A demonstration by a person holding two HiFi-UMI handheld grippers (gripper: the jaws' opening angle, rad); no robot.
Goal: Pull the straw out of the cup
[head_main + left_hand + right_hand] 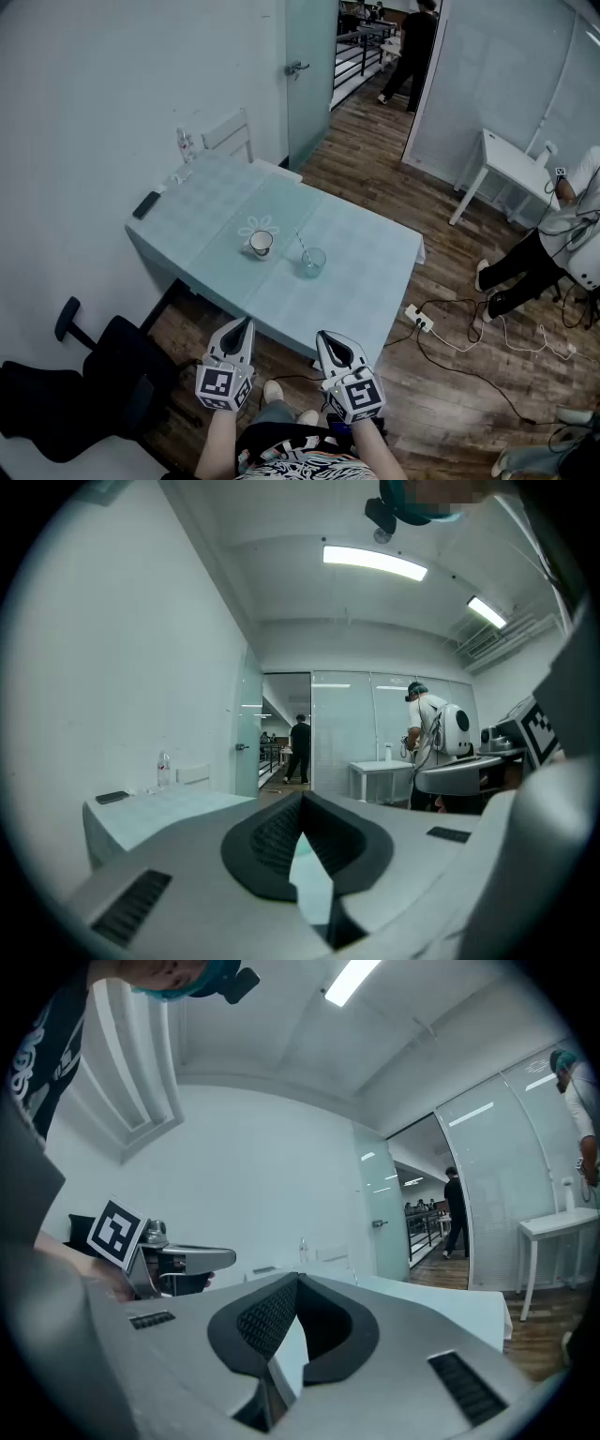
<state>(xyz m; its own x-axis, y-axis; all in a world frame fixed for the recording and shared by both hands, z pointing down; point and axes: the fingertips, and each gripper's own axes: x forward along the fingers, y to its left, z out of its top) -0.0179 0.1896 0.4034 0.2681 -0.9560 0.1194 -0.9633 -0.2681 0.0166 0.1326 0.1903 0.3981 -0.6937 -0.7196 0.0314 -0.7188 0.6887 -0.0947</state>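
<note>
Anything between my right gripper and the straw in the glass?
Nothing visible: only pale tablecloth lies between the right gripper and the thin straw in the clear glass cup; the white mug stands left of it.

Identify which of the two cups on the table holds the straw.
The clear glass cup, the right-hand one in the head view: a straw leans out of it. The white cup on the flower-shaped coaster has none.

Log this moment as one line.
stage: not started | left gripper: shut, empty | right gripper: shut, empty | straw: in cup
</note>
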